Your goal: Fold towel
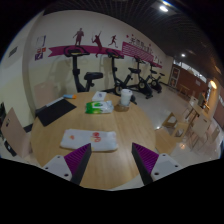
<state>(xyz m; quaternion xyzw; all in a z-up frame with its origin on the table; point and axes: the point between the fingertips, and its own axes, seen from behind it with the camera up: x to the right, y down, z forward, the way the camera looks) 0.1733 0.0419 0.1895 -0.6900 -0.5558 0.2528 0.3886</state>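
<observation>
Here the gripper (108,165) hangs above the near edge of a round wooden table (120,130), and its two fingers stand wide apart with nothing between them. The purple pads (150,158) on the inner faces show clearly, and the gap between them shows only bare table top. The gripper holds nothing.

The towel (79,138) lies folded flat on the table, just ahead of the left finger and a little to its left. It is white or pale grey, with a faint pattern, and it does not touch the fingers.

Farther on the table, past the middle, there is a green and white packet (98,104); what it holds I cannot tell. To the right of it stands a white cup (126,97), upright. On the far left part of the table lies a dark flat thing (55,111), maybe a mat or a folder, and its long side runs slantwise.

Behind the table, exercise machines (112,72) stand in a row along the far wall. On that wall there is a band of magenta figures (95,40) of sporting people. On the right, near the table, some light wooden chairs (190,122) are seen, and another chair (14,130) stands at the left side.
</observation>
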